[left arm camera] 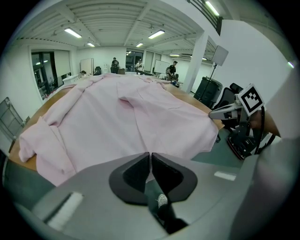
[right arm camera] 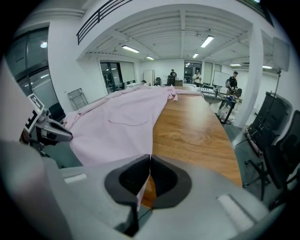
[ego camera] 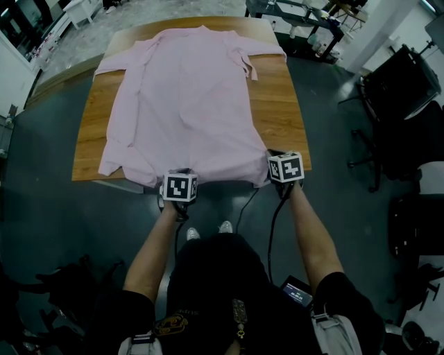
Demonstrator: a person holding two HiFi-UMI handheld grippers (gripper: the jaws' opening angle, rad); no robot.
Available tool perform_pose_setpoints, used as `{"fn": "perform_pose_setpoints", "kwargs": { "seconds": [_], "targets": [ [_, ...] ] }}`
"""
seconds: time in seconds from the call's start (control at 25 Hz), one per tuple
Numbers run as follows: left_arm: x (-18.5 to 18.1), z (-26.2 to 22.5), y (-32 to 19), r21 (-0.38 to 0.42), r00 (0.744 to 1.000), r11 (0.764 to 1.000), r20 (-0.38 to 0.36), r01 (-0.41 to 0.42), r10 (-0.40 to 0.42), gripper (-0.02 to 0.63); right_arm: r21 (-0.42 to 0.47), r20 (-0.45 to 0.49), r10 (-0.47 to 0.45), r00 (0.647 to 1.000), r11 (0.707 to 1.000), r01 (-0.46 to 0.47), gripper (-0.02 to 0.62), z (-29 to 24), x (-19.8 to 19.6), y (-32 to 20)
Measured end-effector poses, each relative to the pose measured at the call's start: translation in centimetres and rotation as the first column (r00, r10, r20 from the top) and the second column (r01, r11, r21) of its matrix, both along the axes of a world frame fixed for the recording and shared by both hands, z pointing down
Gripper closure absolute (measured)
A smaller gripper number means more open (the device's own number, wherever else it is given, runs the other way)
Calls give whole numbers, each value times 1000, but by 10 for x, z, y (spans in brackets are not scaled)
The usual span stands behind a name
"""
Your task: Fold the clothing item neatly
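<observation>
A pale pink shirt [ego camera: 187,97] lies spread flat on the wooden table [ego camera: 281,104], collar at the far end and hem hanging over the near edge. My left gripper [ego camera: 179,177] is at the middle of that hem, its jaws closed on the fabric edge [left arm camera: 150,154]. At the hem's near right corner my right gripper [ego camera: 276,156] is shut too, and a strip of pink cloth hangs between its pads [right arm camera: 150,157]. In the right gripper view the shirt [right arm camera: 126,117] covers the left of the table [right arm camera: 192,126]. The left sleeve [left arm camera: 44,145] lies folded beside the body.
Dark office chairs [ego camera: 402,90] stand to the right of the table, one seen close by [right arm camera: 276,136]. More desks and equipment [ego camera: 305,21] are behind the far edge. Several people [right arm camera: 173,75] stand far off. Dark floor surrounds the table.
</observation>
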State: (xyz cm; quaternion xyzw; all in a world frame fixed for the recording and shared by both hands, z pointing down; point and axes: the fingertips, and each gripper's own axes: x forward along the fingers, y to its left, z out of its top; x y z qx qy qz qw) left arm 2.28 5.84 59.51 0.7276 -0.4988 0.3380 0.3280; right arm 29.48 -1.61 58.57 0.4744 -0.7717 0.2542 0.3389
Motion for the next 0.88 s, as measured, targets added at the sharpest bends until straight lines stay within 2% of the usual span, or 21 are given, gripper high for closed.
{"fn": "perform_pose_setpoints", "kwargs": {
  "seconds": [0.32, 0.52, 0.72, 0.88],
  "targets": [
    [-3, -4, 9, 4, 1000, 1000, -10, 3, -3, 583, 46, 44, -113, 993, 993, 111, 529, -11, -38, 14],
    [-5, -9, 16, 12, 1000, 1000, -8, 6, -6, 588, 37, 48, -197, 979, 980, 195, 525, -10, -70, 24],
    [-20, -14, 26, 19, 999, 999, -5, 32, -32, 589, 19, 49, -207, 977, 978, 206, 525, -5, -81, 29],
    [-35, 1, 34, -7, 998, 998, 8, 56, -56, 589, -3, 51, -210, 976, 978, 211, 525, 0, -85, 35]
  ]
}}
